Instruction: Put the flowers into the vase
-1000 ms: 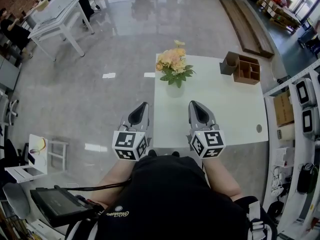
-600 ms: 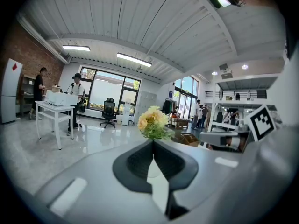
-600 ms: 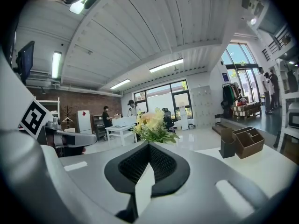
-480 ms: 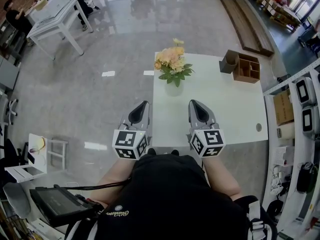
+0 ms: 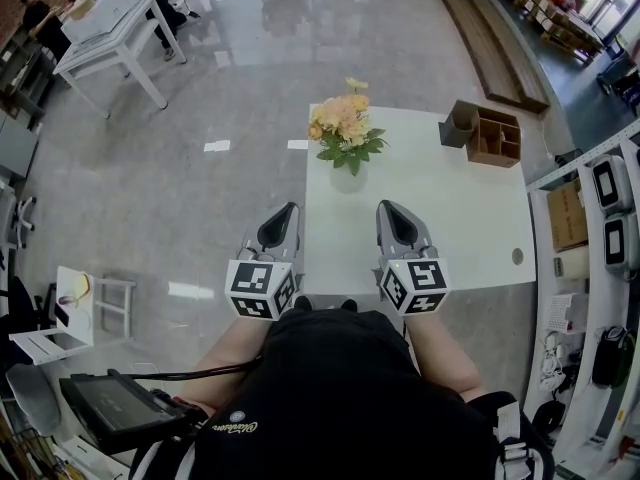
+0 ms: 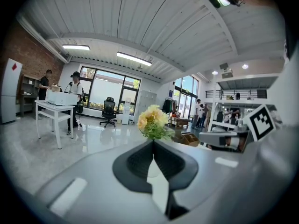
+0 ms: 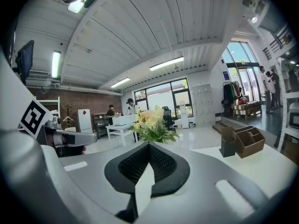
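**Left gripper** [image 5: 291,209]: the jaws are pressing together at the tips and pinching nothing. It is hanging just outside the desk's left edge, over the floor [image 5: 200,198], by the near-left corner.

**Right gripper** [image 5: 384,206]: the jaws are likewise meeting tip to tip and carrying nothing. It is hovering over the desk [image 5: 455,218], just inside the near edge.

**Change against the earlier frames:** both grippers are keeping the same place and pose. The flowers and vase are sitting where they were. Only a person [image 5: 33,10] far off, beside the white table [image 5: 110,23], is showing in a different spot.

**Flowers** [image 5: 345,118]: these are standing in the vase [image 5: 348,176] with the long axis upright, stems down and peach and yellow heads up. Green leaves are spreading around the rim. One pale bloom is rising above the rest. In each gripper view the bunch is showing straight above the closed tips.

**Vase:** this is white and is standing upright on the desk, close to the left edge and nearer the far-left corner than the near edge.

**Edges and room:**
- Bare desktop is stretching from the vase to the near edge, and rightward across the middle.
- A wooden organiser [image 5: 495,138], with a dark holder [image 5: 460,126] touching its left side, is occupying the far-right corner, well apart from the vase.
- Open floor is lying along the desk's left and far edges.
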Motion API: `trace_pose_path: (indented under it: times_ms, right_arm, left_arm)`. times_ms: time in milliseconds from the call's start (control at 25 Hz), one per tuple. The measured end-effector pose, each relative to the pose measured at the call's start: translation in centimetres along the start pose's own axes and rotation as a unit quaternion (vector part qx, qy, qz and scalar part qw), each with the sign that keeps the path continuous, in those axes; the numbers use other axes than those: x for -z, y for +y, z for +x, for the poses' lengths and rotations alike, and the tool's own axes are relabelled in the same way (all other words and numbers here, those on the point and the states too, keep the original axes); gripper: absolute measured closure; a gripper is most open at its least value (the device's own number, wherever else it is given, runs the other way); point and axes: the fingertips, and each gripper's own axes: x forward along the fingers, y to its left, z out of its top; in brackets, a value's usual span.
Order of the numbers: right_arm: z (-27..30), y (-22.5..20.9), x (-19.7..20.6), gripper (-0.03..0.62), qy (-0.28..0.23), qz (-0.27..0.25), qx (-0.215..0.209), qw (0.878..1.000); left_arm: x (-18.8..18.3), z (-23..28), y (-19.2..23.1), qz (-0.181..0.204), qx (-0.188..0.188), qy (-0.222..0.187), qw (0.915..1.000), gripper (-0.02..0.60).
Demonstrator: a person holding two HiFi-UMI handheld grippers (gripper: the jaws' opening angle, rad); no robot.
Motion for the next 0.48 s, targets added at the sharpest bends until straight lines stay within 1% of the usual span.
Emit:
trace_pose_path:
  times_ms: [480]
  right_arm:
    - [0.31, -0.08, 0.27, 0.595, 0.006, -0.002, -0.001, 1.0]
  left_arm:
    - [0.07, 0.26, 0.04, -0.002, 0.003, 0.001, 1.0, 0.575]
